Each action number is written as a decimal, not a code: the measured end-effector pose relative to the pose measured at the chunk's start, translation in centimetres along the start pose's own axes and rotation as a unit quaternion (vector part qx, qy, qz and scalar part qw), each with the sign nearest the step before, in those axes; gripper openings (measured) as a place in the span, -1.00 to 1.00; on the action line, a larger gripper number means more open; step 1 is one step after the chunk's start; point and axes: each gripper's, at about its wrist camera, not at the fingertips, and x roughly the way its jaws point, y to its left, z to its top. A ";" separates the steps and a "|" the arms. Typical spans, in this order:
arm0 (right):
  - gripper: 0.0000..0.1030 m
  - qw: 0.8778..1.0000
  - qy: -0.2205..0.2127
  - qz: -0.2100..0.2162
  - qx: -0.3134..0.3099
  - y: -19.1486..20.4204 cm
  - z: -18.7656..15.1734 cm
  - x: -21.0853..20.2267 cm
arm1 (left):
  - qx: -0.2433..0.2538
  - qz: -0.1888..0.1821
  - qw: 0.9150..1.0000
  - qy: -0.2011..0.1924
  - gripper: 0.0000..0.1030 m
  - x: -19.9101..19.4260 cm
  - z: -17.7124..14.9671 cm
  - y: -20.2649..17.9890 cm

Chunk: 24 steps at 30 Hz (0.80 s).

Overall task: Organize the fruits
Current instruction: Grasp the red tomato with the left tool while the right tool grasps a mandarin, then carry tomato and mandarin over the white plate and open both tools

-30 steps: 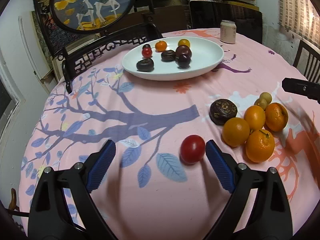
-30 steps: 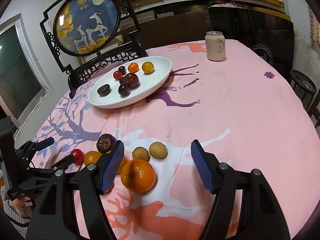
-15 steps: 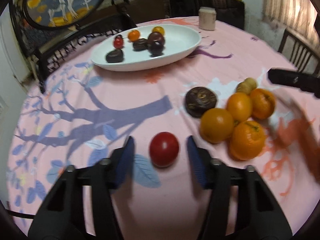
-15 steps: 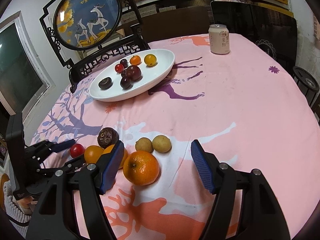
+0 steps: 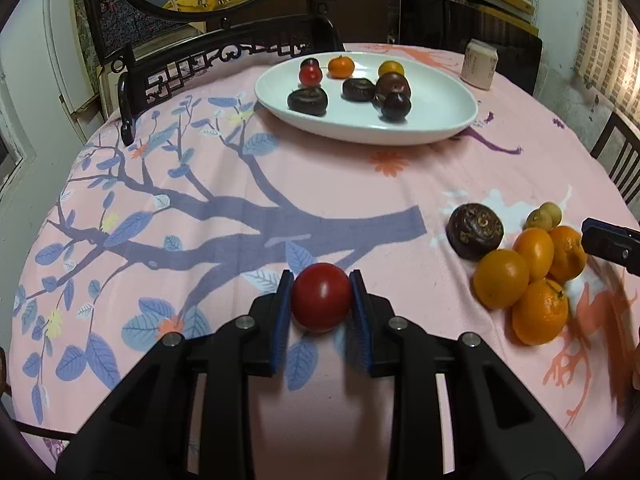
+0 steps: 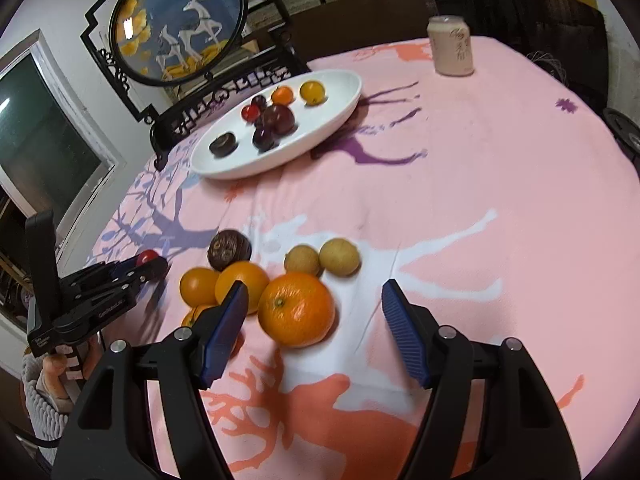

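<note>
My left gripper (image 5: 321, 300) is shut on a red tomato (image 5: 321, 301) low over the pink tablecloth; it also shows in the right wrist view (image 6: 147, 257). A white oval plate (image 5: 440, 100) at the back holds several small fruits. Several oranges (image 5: 501, 278), a dark round fruit (image 5: 475, 231) and two small yellow-brown fruits (image 6: 339, 257) lie in a cluster to the right. My right gripper (image 6: 314, 318) is open, just above and around a large orange (image 6: 296, 309). Its tip shows in the left wrist view (image 5: 610, 244).
A drink can (image 6: 450, 46) stands at the back of the round table. A dark carved stand with a round deer picture (image 6: 180, 24) rises behind the plate. A chair (image 5: 620, 160) is at the right edge.
My left gripper has closed its jaws onto the red tomato. My right gripper has moved forward to the large orange and stays open.
</note>
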 end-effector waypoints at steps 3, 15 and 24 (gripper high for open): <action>0.26 1.000 0.009 0.003 -0.017 0.7 -0.5 0.5 | 0.010 0.002 1.000 -0.003 -0.44 -0.1 -0.2 -0.3; -0.06 0.997 0.014 -0.029 -0.070 2.1 -1.6 2.1 | 0.023 0.012 1.000 0.003 -0.44 0.4 -0.3 -0.7; -0.12 0.998 -0.007 -0.026 -0.061 1.8 -1.3 1.0 | 0.012 0.001 1.000 -0.007 -0.44 -0.1 0.0 -0.5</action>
